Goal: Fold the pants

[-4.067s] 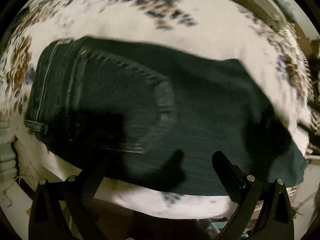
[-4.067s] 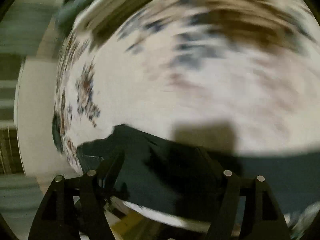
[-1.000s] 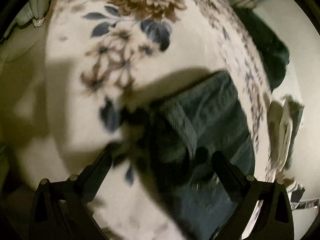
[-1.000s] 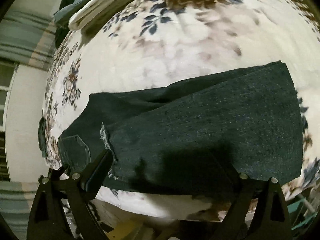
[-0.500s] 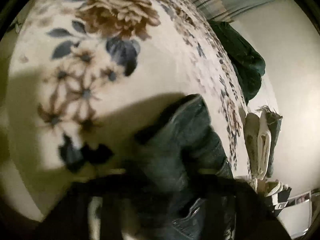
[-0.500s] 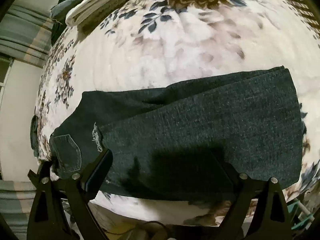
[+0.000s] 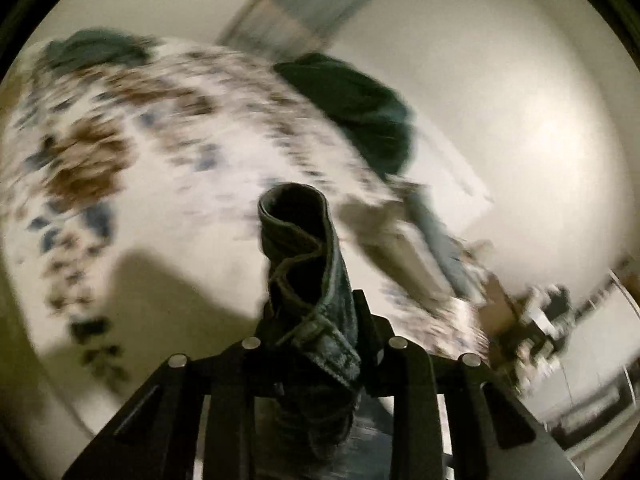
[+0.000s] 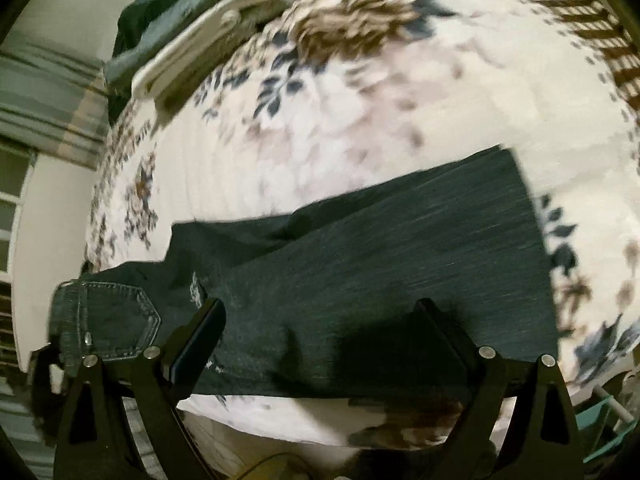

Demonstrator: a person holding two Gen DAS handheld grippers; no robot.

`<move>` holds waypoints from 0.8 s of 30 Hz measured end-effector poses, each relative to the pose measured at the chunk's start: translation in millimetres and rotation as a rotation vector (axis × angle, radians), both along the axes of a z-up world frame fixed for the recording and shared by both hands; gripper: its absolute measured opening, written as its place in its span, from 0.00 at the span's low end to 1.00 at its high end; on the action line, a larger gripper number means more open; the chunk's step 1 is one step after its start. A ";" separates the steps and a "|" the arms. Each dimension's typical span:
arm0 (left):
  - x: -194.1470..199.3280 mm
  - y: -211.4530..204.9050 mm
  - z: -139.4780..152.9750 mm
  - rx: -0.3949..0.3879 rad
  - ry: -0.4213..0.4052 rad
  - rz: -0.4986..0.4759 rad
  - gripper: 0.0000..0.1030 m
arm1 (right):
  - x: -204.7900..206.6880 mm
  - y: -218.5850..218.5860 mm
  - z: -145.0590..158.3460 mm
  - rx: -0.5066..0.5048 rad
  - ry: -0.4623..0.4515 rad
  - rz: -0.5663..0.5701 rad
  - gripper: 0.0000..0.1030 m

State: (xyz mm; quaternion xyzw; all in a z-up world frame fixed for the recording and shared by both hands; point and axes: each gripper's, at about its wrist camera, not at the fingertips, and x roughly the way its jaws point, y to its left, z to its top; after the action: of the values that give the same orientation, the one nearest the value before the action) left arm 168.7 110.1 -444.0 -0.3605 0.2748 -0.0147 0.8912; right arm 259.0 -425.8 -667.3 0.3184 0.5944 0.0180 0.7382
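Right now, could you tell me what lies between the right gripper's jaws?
In the right wrist view, the open right gripper frames only the dark pants, flat on the floral bedspread; nothing else.

It was a bedroom in a home. A bed (image 8: pixel 360 128) with a cream floral blanket filled both views, folded clothes (image 8: pixel 188 32) lay stacked at its far edge, and striped curtains (image 8: pixel 44 92) hung beside plain pale walls (image 7: pixel 500 80).

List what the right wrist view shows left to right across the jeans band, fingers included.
Waistband end → back pocket → frayed rip → left finger → plain dark leg panel → right finger → folded edge of the jeans → floral bedspread.
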 end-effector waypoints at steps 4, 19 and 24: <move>5.7 -88.1 41.3 0.042 -0.072 -0.215 0.17 | -17.3 -42.2 11.8 0.007 -0.025 -0.061 0.94; 23.3 -370.0 -95.6 0.147 0.447 -0.852 0.31 | -78.0 -187.6 12.3 -0.023 0.047 -0.157 0.94; 3.1 -340.2 -55.2 0.116 0.372 -0.825 0.82 | -54.2 -162.9 2.6 0.114 0.019 -0.087 0.94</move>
State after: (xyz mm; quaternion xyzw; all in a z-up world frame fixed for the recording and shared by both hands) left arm 171.8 -230.1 -499.2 -0.1670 0.5511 -0.2880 0.7652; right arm 204.8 -588.7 -664.7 0.3858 0.5850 0.0168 0.7132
